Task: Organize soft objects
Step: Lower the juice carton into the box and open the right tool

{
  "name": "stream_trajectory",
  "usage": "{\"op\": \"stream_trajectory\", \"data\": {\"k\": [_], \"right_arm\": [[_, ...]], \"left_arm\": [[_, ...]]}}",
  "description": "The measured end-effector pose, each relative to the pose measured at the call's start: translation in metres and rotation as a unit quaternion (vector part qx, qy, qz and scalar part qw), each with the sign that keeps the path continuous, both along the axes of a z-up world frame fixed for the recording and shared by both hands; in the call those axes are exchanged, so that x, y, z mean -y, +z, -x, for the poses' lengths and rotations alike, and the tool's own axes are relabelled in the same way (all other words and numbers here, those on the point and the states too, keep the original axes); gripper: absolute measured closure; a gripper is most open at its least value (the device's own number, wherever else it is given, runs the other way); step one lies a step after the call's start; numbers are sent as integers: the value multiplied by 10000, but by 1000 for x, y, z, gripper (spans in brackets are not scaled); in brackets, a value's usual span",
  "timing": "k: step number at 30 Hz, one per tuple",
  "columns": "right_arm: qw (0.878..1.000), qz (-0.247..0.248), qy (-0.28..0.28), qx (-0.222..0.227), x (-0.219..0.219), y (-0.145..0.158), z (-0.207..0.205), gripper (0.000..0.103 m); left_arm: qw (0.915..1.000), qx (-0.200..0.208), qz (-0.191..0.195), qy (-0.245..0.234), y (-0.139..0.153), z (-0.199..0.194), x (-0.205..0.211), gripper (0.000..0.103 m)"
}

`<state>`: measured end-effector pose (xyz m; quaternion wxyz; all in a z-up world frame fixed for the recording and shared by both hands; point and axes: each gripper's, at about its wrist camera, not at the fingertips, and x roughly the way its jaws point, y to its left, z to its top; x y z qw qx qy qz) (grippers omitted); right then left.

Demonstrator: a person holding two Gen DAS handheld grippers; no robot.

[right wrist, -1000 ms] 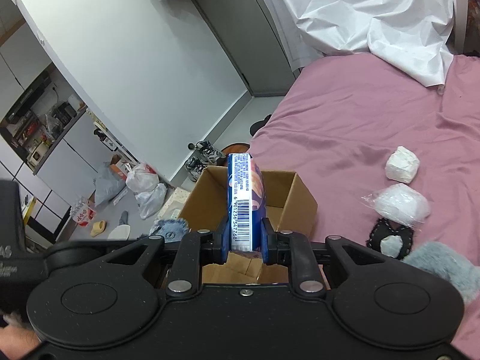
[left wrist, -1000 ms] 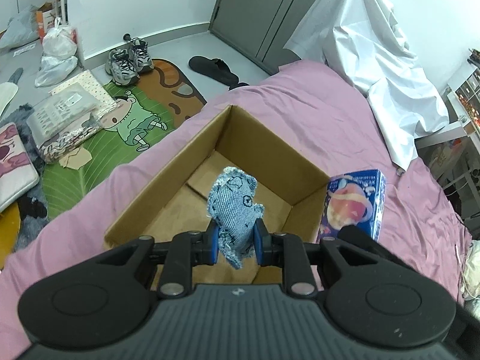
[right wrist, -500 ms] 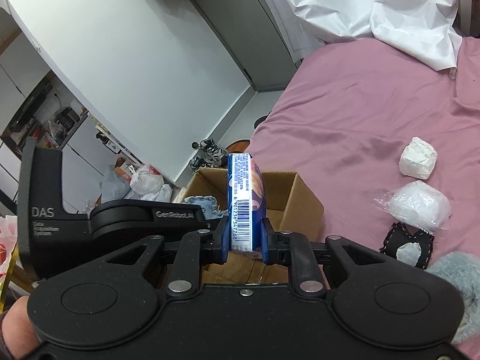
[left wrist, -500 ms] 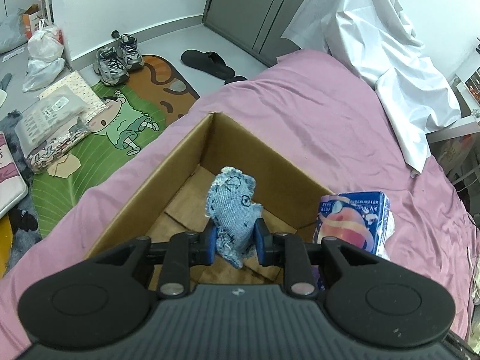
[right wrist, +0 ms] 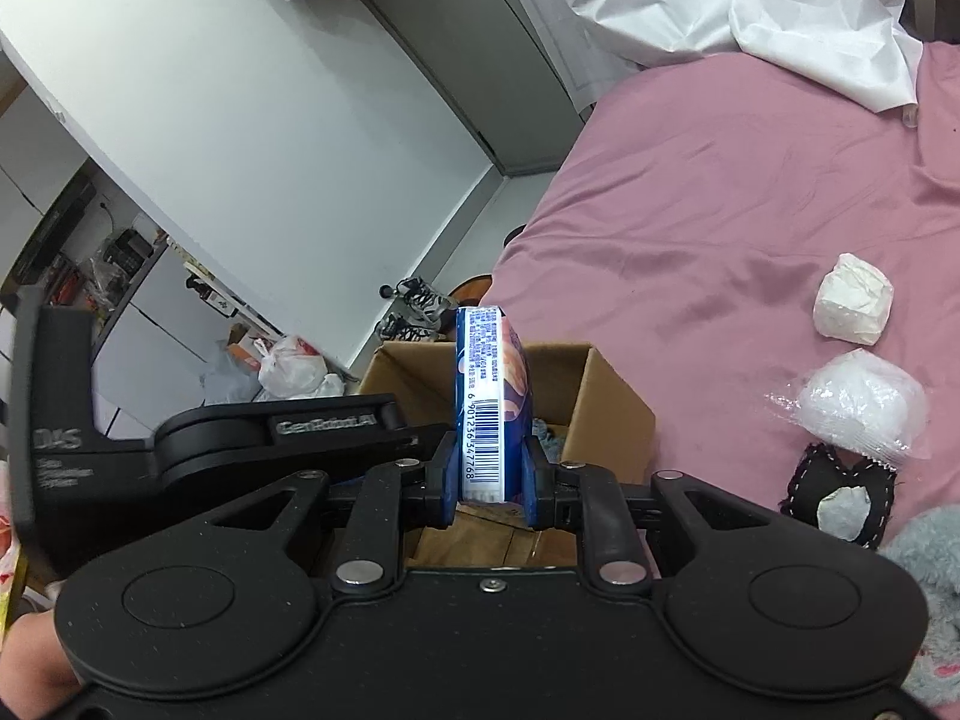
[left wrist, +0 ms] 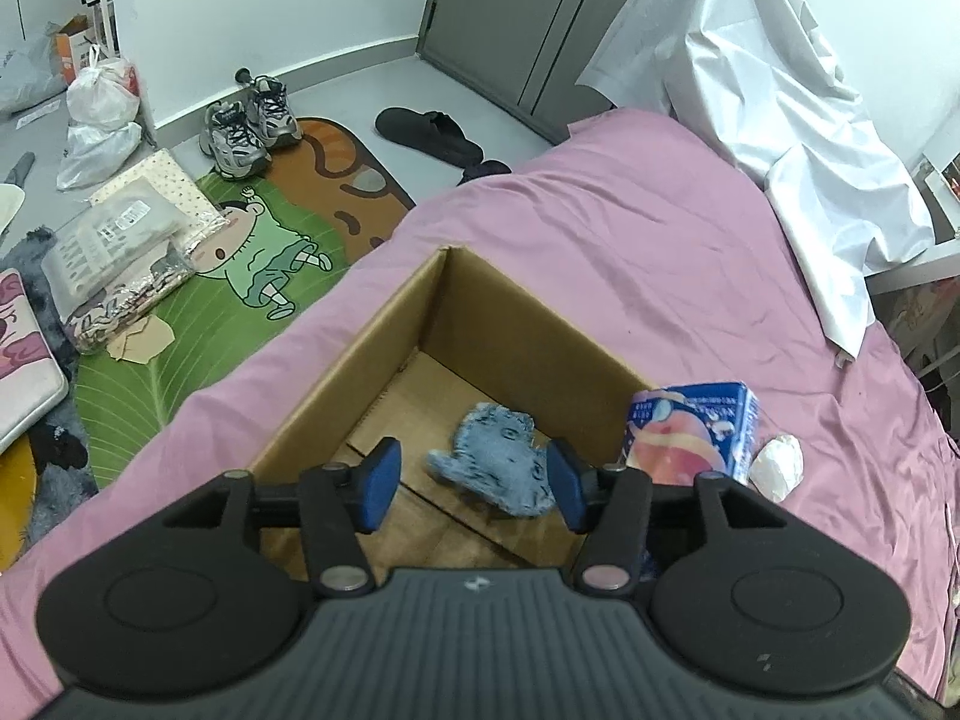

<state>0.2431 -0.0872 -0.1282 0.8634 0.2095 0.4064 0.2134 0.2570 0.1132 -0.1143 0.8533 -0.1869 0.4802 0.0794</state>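
An open cardboard box [left wrist: 528,330] [right wrist: 618,402] stands on the pink bed. My left gripper [left wrist: 474,483] hovers over it, its jaws opening, the pads clear of the blue denim toy [left wrist: 501,465], which lies loose on the box floor below them. My right gripper [right wrist: 487,483] is shut on a blue tissue pack [right wrist: 489,402] printed with a peach, held upright above the box's near edge. The same tissue pack [left wrist: 690,435] shows just right of the box in the left wrist view.
On the pink sheet [right wrist: 690,192] to the right lie a white wad [right wrist: 852,306], a bagged white puff [right wrist: 858,405], a black stitched heart [right wrist: 840,501] and grey fluff [right wrist: 924,570]. A white cloth [left wrist: 780,90] drapes the far end. Shoes [left wrist: 249,123] and bags crowd the floor at left.
The left gripper's jaws spread apart and let go of the denim toy, which dropped onto the box floor. The right gripper kept its grip on the tissue pack and edged closer to the box.
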Motion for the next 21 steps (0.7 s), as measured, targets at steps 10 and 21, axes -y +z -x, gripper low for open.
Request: {"op": "stream_trajectory", "data": {"k": [10,21], "right_arm": [[9998,78,-34,192,6,14,13,56],[9984,430,-29,352,28,39,40,28]], "left_arm": [[9987,-33,-501,100,22,26,2,24],[9983,-233,-514,130,41,64,5,7]]}}
